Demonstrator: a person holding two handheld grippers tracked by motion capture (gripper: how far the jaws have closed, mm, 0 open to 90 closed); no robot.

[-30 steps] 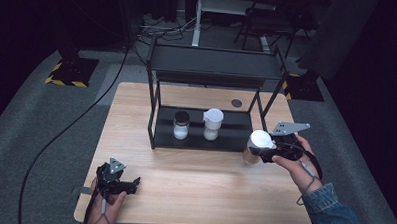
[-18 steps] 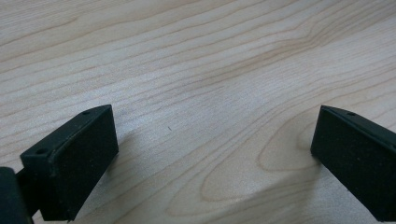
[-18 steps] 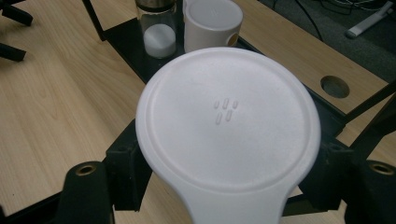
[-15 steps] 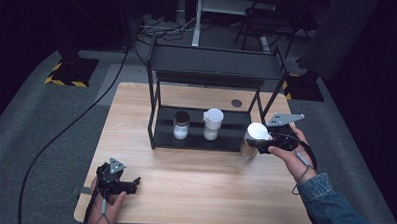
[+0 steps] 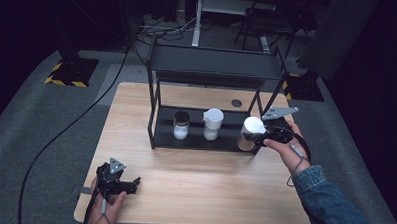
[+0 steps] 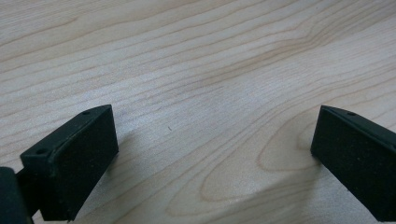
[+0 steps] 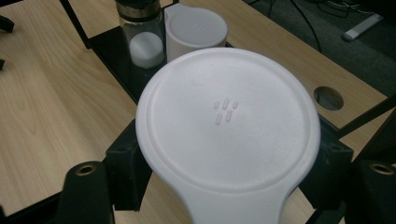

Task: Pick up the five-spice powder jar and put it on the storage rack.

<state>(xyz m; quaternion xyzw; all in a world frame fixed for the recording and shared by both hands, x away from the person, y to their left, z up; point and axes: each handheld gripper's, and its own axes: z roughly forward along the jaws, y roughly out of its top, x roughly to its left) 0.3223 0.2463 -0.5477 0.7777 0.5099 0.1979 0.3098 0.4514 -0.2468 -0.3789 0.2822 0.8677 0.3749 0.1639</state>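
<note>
So the right gripper (image 5: 258,136) is clamped on a round container with a white plastic lid (image 5: 253,127); in the right gripper view the lid (image 7: 229,123) sits squarely between the two black jaws, which press on its sides. The container is at the right end of the black metal two-tier shelf rack (image 5: 215,67), right by the rack's front right leg, low at the lower tier. I can't tell whether its base already rests on that tier or hangs just off it.

Already standing on the lower tier: a clear glass jar with a dark lid and white powder inside (image 5: 180,125) toward the left, and a white plastic lidded cup (image 5: 212,123) just to the right of it, in the middle. They're close but apart. The right end of the tier looks free, so that's my guess for where the held one goes.

The left gripper (image 5: 115,181) sits at the front left corner of the light wooden table (image 5: 194,182), jaws wide apart, nothing between them but wood grain in the left gripper view.

Progress-wise: looks like two of three are shelved, the third is nearly there. What's left, I reckon, is setting it down beside the cup, letting go and backing out without bumping the leg.
</note>
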